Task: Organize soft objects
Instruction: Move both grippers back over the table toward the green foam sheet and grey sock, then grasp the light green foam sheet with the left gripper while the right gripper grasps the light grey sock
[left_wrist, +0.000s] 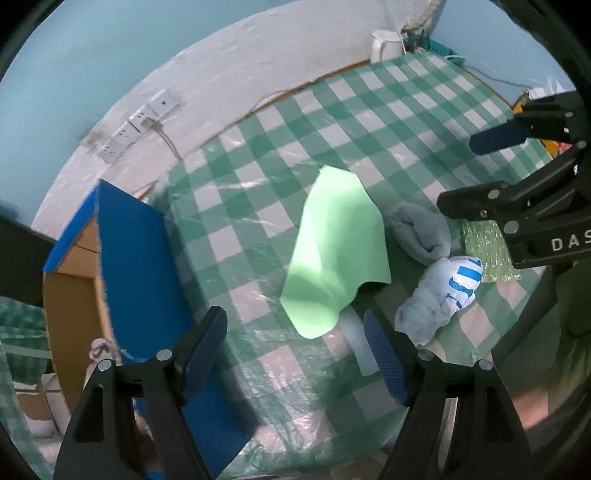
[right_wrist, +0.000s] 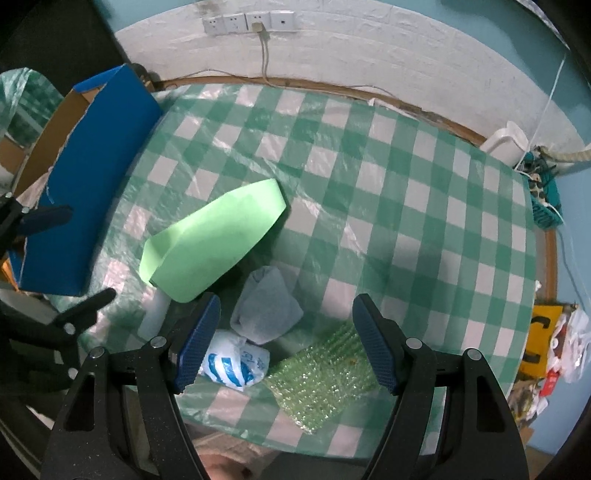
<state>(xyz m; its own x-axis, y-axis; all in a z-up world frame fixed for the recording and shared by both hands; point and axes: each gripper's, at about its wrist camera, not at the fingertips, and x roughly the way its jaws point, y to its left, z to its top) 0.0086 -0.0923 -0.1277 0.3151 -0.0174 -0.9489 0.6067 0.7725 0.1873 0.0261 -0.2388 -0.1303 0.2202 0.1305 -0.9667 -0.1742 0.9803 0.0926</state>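
A curled light green sheet (left_wrist: 336, 243) (right_wrist: 214, 236) lies on the checked table. Beside it sit a grey sock (left_wrist: 421, 230) (right_wrist: 266, 310), a knotted white-and-blue plastic bag (left_wrist: 439, 291) (right_wrist: 232, 363), a piece of green bubble wrap (left_wrist: 487, 247) (right_wrist: 321, 380) and a white foam strip (left_wrist: 356, 341) (right_wrist: 157, 312). My left gripper (left_wrist: 295, 358) is open and empty, above the table's near edge by the green sheet. My right gripper (right_wrist: 284, 343) is open and empty, above the sock and bag. A blue-edged cardboard box (left_wrist: 122, 266) (right_wrist: 77, 184) stands open at the table's left.
The table (right_wrist: 406, 184) carries a green checked plastic cover. A white kettle (right_wrist: 506, 144) stands at the far right corner by a teal basket (right_wrist: 543, 195). Wall sockets (right_wrist: 247, 22) and a cable sit on the white wall behind. Clutter (right_wrist: 554, 343) lies at the right.
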